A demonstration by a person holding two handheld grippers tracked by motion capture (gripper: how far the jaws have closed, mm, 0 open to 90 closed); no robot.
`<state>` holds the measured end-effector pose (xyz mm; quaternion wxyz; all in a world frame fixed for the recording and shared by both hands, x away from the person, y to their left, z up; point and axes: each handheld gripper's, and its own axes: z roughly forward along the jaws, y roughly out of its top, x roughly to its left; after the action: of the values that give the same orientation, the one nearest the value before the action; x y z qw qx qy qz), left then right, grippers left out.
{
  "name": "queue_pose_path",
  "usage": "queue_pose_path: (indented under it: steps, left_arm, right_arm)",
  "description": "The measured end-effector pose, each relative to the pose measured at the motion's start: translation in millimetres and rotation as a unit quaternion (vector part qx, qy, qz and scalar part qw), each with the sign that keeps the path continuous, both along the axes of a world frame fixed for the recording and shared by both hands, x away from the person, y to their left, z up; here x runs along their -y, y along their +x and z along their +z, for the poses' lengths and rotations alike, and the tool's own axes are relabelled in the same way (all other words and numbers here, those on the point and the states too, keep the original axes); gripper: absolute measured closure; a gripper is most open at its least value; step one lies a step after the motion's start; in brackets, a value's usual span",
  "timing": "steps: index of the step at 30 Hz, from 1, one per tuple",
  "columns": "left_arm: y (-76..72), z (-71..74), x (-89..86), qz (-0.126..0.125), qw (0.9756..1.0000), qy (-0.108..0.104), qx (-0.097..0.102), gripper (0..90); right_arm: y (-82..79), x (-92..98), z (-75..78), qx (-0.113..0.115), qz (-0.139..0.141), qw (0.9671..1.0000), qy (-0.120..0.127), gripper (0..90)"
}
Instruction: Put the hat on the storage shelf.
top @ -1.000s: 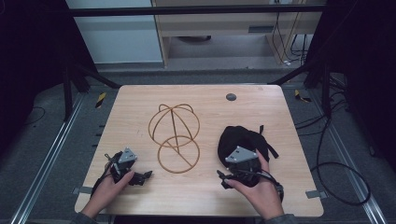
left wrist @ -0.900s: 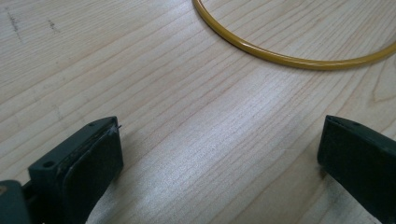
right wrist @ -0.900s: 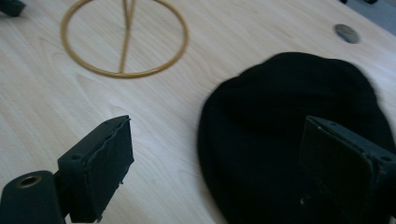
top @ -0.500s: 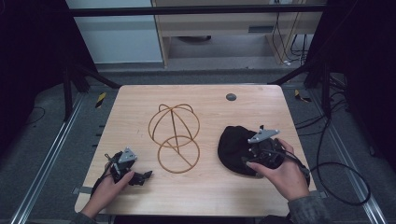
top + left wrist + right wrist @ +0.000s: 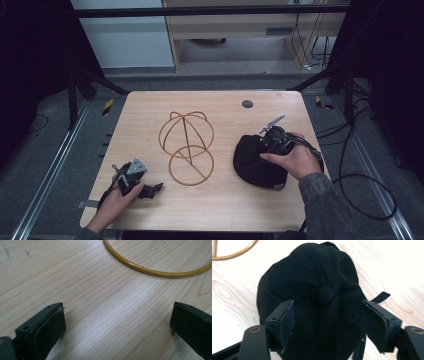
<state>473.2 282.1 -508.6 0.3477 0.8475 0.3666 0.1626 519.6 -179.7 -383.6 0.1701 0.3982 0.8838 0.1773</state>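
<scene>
Since the earlier frame, the right gripper (image 5: 325, 322) has swung over the black fabric cap (image 5: 312, 290), jaws closing astride its crown, not yet pinching. The cap lies beside the gold wire stand (image 5: 187, 147), unhung; the left gripper (image 5: 117, 327) rests open.

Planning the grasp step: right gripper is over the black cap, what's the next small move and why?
Probably lower the right gripper a little onto the cap and finish closing. Its jaws have just been closing, yet they stand apart on either side of the crown by the top button, not pinching cloth. The wire stand waits beside the cap, and the left gripper rests open on the table.
</scene>
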Motion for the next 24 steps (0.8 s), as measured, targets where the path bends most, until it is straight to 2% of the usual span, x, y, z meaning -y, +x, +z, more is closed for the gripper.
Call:
queue_pose_path:
  steps: [8, 11, 24]
  left_arm:
    - [0.1, 0.0, 0.0, -0.001, 1.0000, 0.000, 0.000, 0.0]
    - [0.1, 0.0, 0.0, -0.001, 1.0000, 0.000, 0.000, 0.0]
    - [0.1, 0.0, 0.0, -0.001, 1.0000, 0.000, 0.000, 0.0]
  right_arm:
    - [12.0, -3.8, -1.7, -0.017, 0.006, 0.9998, -0.012, 32.2]
    - [17.0, -4.4, -3.3, -0.026, 0.008, 0.9996, -0.007, 36.0]
    - [25.2, -5.4, -11.4, -0.048, 0.011, 0.9986, -0.018, 45.2]
